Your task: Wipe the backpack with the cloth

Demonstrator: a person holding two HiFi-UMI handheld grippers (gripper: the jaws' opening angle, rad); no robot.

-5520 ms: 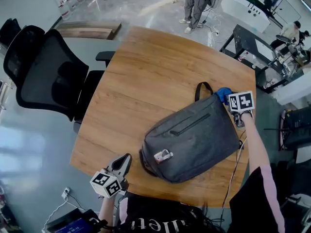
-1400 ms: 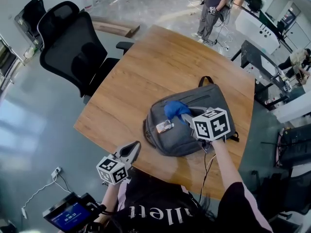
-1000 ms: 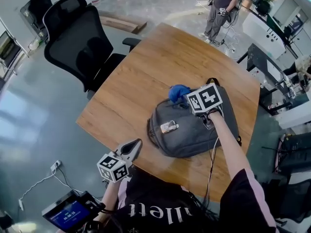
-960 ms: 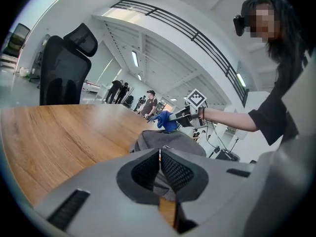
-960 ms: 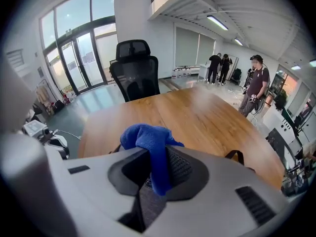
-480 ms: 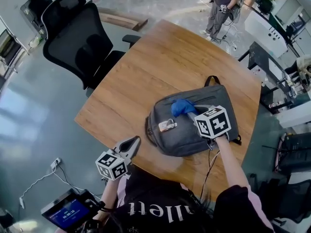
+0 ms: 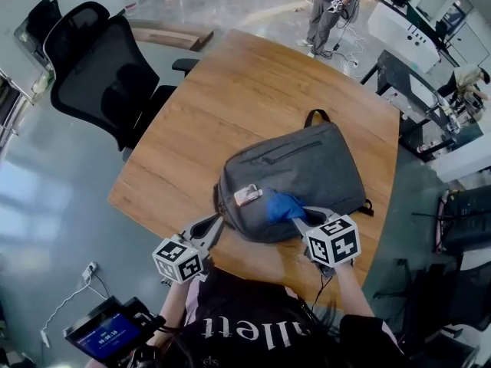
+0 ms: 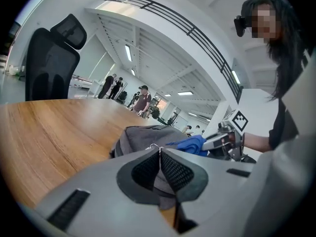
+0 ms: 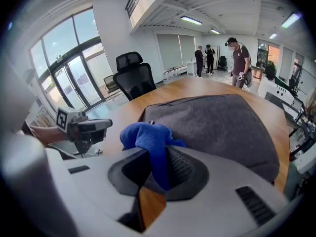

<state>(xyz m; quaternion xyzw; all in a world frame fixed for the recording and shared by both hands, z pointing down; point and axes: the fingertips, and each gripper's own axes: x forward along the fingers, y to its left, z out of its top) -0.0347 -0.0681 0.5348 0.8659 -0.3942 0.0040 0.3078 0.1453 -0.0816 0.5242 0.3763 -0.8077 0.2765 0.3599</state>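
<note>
A grey backpack [image 7: 295, 175] lies flat on the wooden table [image 7: 230, 106], its black handle [image 7: 315, 116] at the far end. My right gripper [image 7: 295, 211] is shut on a blue cloth [image 7: 282, 205], which rests on the near edge of the backpack [image 9: 222, 122]. In the right gripper view the cloth [image 9: 148, 139] bunches out between the jaws. My left gripper [image 7: 211, 226] is shut with nothing in it, at the table's near edge just left of the backpack [image 8: 143, 135]. A small tag [image 7: 247, 195] sits on the bag's near left part.
A black office chair [image 7: 92, 67] stands off the table's left side. People stand beyond the far end [image 7: 326, 6]. A black desk [image 7: 406, 90] with equipment is at the right. A cable runs down from the right gripper.
The right gripper has drawn the cloth back across the backpack, from its far left corner to the near edge. The left gripper has stayed by the near table edge.
</note>
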